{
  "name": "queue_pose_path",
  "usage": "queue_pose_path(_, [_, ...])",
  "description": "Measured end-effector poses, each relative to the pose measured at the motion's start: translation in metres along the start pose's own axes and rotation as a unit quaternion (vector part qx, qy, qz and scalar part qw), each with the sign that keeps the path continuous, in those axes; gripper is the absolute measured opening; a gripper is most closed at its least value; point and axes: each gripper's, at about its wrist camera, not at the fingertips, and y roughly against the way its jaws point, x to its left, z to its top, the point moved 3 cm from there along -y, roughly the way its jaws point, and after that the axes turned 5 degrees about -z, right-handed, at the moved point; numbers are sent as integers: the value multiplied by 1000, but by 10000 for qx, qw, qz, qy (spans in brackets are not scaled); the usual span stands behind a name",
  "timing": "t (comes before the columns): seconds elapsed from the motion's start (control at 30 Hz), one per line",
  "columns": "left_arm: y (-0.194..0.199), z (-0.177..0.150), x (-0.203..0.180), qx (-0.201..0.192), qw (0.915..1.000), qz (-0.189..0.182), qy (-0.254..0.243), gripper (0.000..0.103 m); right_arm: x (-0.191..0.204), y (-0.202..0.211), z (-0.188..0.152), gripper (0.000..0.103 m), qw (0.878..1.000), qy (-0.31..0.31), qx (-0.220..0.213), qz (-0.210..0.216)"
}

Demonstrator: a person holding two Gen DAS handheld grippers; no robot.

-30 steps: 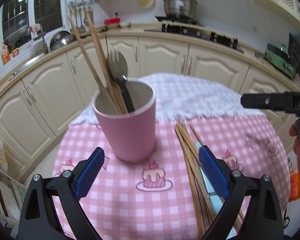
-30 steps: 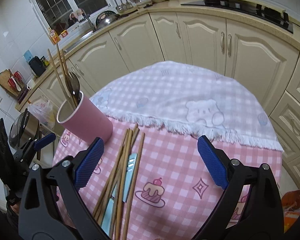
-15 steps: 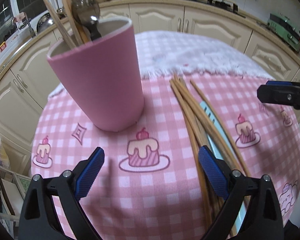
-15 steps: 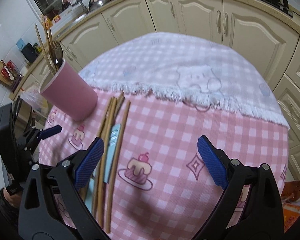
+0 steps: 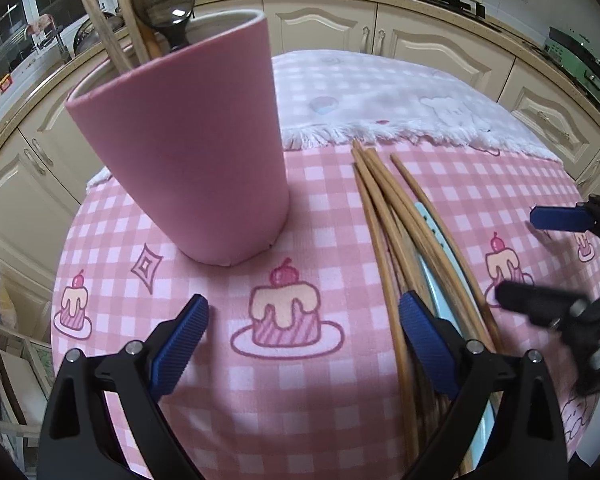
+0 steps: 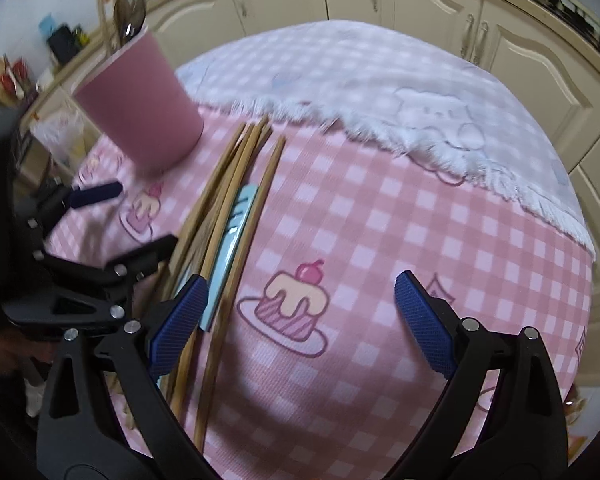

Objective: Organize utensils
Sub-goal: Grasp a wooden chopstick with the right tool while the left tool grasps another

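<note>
Progress: partly done | cup [image 5: 188, 152] at 11 o'clock holds some utensils | chopsticks [image 5: 384, 216] loose at 1 o'clock | left claw [image 5: 303, 342], right claw [image 6: 300, 320] wide open, empty

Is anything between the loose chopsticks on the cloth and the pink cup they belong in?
Nothing visible. The chopsticks lie just beside the pink cup, bare tablecloth between them. The cup already holds chopsticks and a spoon, but its mouth looks partly free.
</note>
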Motion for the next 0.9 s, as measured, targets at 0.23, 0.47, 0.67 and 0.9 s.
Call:
queue_pose_path(0.23, [1, 2, 0, -45, 9998, 153, -106, 94, 8, -8, -3, 93, 9987, 235, 71, -448])
queue_pose_path(0.47, [0, 4, 4, 51, 9998, 188, -52, 94, 8, -8, -2, 86, 9974, 267, 227, -631])
queue_pose_path(0.67, [-9, 10, 2, 271, 9994, 177, -82, 86, 6, -8, 12, 72, 9982, 151, 267, -520])
queue_pose_path(0.9, [-11, 24, -6, 415, 9989, -175, -116, 54, 13, -17, 39, 46, 9990, 213, 201, -324])
